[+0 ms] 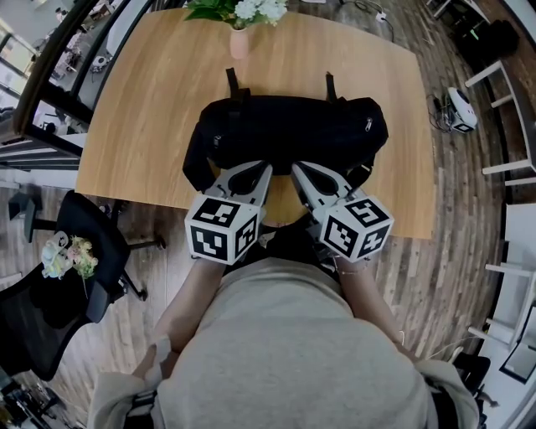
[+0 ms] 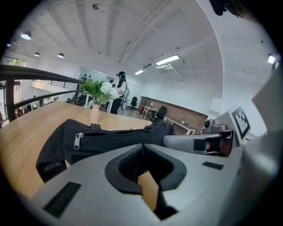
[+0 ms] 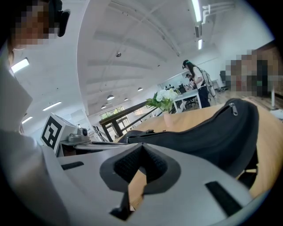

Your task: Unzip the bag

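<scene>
Jaws together and empty, left gripper (image 1: 265, 170) and right gripper (image 1: 296, 170) sit at the black bag's (image 1: 293, 126) near side, likely ready to seek its zipper pull (image 2: 77, 140).

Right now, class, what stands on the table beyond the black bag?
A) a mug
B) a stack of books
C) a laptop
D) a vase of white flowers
D: a pink vase of white flowers stands at the far edge of the table, behind the black bag.
</scene>
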Tool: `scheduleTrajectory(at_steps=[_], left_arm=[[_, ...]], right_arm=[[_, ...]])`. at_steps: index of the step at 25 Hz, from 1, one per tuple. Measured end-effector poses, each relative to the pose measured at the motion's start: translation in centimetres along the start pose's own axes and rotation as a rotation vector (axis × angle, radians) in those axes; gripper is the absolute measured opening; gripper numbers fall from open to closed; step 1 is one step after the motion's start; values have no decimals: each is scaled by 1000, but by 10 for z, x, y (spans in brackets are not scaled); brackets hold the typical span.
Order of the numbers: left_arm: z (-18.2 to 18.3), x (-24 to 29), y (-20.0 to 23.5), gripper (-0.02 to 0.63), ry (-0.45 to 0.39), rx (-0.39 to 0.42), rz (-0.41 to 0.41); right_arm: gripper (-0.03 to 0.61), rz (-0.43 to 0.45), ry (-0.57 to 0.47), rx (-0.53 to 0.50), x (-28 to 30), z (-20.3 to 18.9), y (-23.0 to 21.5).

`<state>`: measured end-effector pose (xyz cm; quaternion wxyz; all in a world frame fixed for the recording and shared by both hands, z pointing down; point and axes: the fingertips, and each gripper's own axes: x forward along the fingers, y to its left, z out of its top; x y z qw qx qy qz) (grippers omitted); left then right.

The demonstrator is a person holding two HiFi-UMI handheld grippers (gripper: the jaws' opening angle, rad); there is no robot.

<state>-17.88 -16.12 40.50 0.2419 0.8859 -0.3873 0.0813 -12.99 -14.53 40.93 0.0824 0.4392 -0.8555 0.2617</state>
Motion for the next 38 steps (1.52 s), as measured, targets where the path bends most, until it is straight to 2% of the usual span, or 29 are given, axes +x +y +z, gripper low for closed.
scheduleTrajectory(at_steps=[17, 24, 38], left_arm=[[8, 0, 11, 26, -16, -53, -21], [9, 0, 9, 25, -24, -69, -43], [12, 3, 11, 25, -37, -90, -50]], right_arm=[[6, -47, -29, -17, 2, 15, -5], [6, -19, -21, 5, 7, 12, -4], [6, -29, -2, -23, 8, 12, -8]])
